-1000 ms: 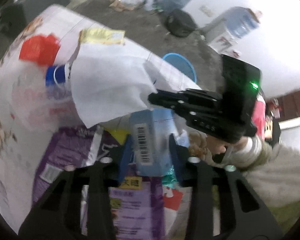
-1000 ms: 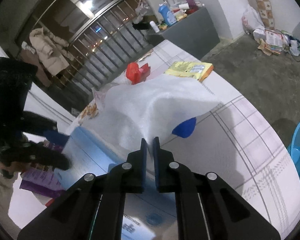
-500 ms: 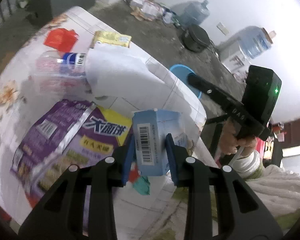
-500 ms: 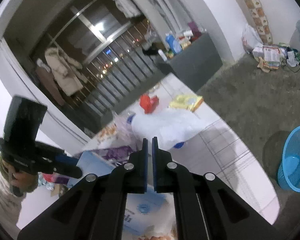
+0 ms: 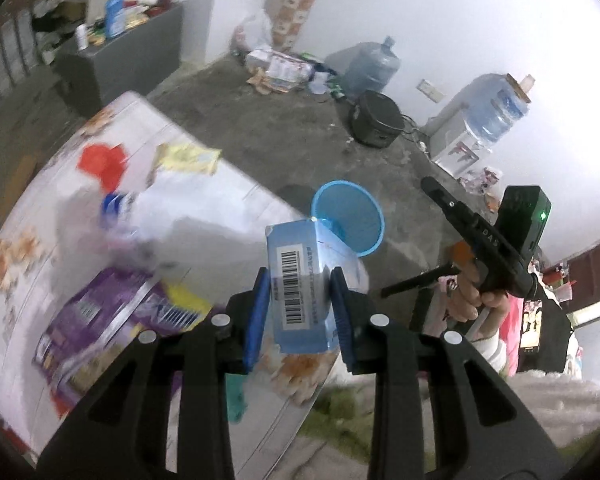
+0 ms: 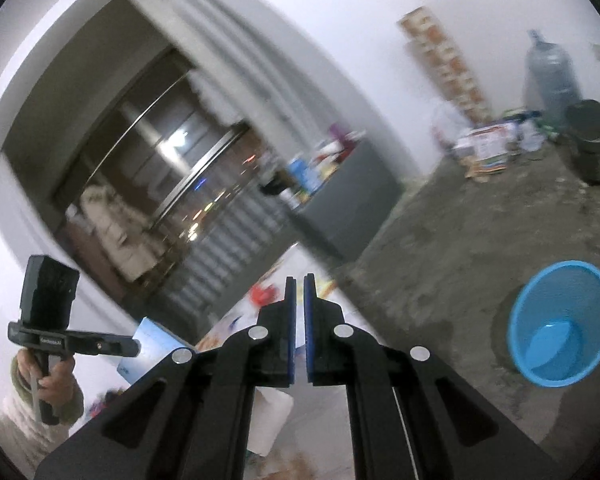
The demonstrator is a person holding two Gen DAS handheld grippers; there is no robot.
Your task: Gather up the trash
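Carton lifted clear for the bin

The left gripper (image 5: 300, 312) clamped its blue pads on the light-blue barcoded cardboard carton (image 5: 302, 292), held above the table edge; the right gripper (image 6: 296, 332), fingers together and empty, pointed near the blue plastic waste basket (image 6: 562, 324) on the floor, presumably the drop target.

Left gripper clamped, right gripper shut on nothing.

The left gripper (image 5: 300, 308) points steeply down, its blue pads pressed against both sides of a light blue carton (image 5: 302, 300) held upright between them. The left hand (image 6: 54, 380) wraps the handle from below, sleeve at the wrist. The right gripper (image 6: 297, 330) points nearly level, jaws drawn together with only a thin slit between the pads and nothing in it. The right hand (image 5: 470, 294) grips its handle, fingers curled round.
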